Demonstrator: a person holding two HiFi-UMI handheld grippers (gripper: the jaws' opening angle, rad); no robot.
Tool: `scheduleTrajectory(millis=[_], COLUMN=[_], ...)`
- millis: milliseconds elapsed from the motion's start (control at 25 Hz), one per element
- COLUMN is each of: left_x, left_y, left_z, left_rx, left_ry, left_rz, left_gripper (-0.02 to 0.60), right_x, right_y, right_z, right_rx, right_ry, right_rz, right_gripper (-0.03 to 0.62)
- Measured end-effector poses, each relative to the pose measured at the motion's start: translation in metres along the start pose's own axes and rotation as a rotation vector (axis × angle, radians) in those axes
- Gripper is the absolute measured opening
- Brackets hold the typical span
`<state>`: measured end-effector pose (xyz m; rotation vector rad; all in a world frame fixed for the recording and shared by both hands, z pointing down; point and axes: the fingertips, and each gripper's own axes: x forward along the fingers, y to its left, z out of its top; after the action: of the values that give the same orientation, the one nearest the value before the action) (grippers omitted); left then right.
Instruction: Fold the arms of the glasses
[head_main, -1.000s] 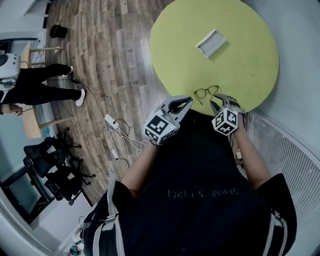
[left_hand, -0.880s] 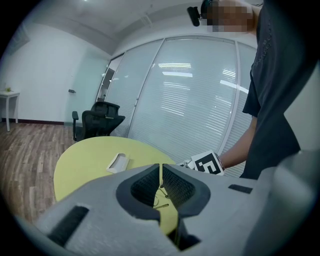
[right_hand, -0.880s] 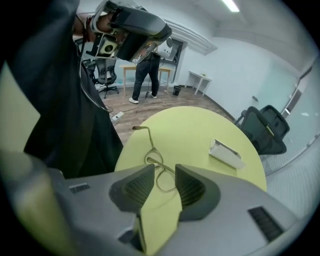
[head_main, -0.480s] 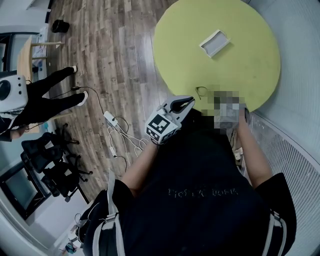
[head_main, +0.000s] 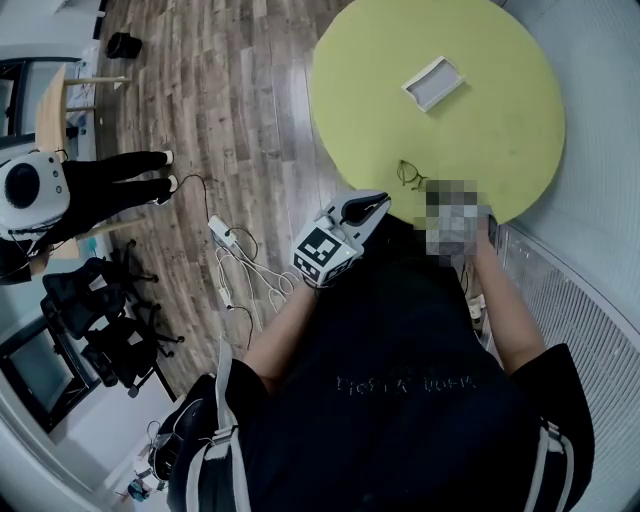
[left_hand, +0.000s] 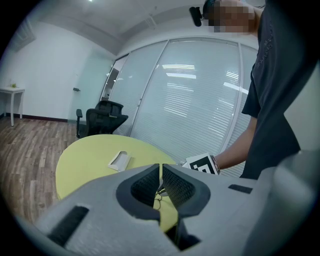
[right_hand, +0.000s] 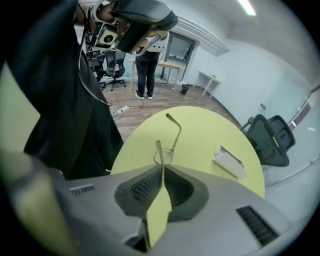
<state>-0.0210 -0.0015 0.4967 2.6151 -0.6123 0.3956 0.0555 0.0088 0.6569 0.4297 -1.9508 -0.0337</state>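
- The right gripper (right_hand: 161, 169) is pinched shut on one arm of the glasses (right_hand: 169, 145); a mosaic patch covers it in the head view.
- The glasses lie at the 6 o'clock edge of the tabletop (head_main: 500, 140), partly covered there.
- The left gripper (left_hand: 160, 170) has its jaws together on nothing, at 8 o'clock of the glasses.

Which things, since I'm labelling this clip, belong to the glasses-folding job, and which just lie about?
Job: glasses; right gripper, shut on one arm; left gripper, shut, empty.
Lying about: white tray; floor cables; office chairs.
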Motion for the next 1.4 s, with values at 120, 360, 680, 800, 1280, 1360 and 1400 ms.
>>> scheduleTrajectory(millis=[120,360,680,800,1280,1360,1400], left_x=[-0.002,-0.006,-0.003,-0.003,-0.006,-0.007,-0.007], left_y=[-0.004,-0.005,0.004,0.006,0.016,0.016,0.016], left_z=[-0.003,-0.006,0.002,0.003,-0.002,-0.003,-0.003], left_rx=[-0.001,-0.004,-0.019,-0.024,-0.046,-0.043,-0.042], left_ry=[0.005,0.008,0.001,-0.002,0.018,0.017,0.015], left_rz=[0.007,0.020,0.037,0.043,0.054,0.054,0.055], left_gripper=[0.034,0.034,0.034,0.034,0.034,0.034,0.034], right_x=[0.001,0.014,0.033,0.039,0.068,0.072,0.074], right_y=[0.004,0.001,-0.006,-0.007,-0.009,-0.009,-0.007], right_z=[-0.001,0.005,0.012,0.011,0.008,0.006,0.006], right_rx=[0.032,0.033,0.044,0.044,0.079,0.098,0.107], right_ry=[-0.007,-0.007,-0.012,-0.005,0.028,0.028,0.027], right_rz=[0.005,0.002,0.040,0.048,0.079,0.076,0.078], right_gripper=[0.040,0.040,0.040,0.040,0.040,0.040,0.040])
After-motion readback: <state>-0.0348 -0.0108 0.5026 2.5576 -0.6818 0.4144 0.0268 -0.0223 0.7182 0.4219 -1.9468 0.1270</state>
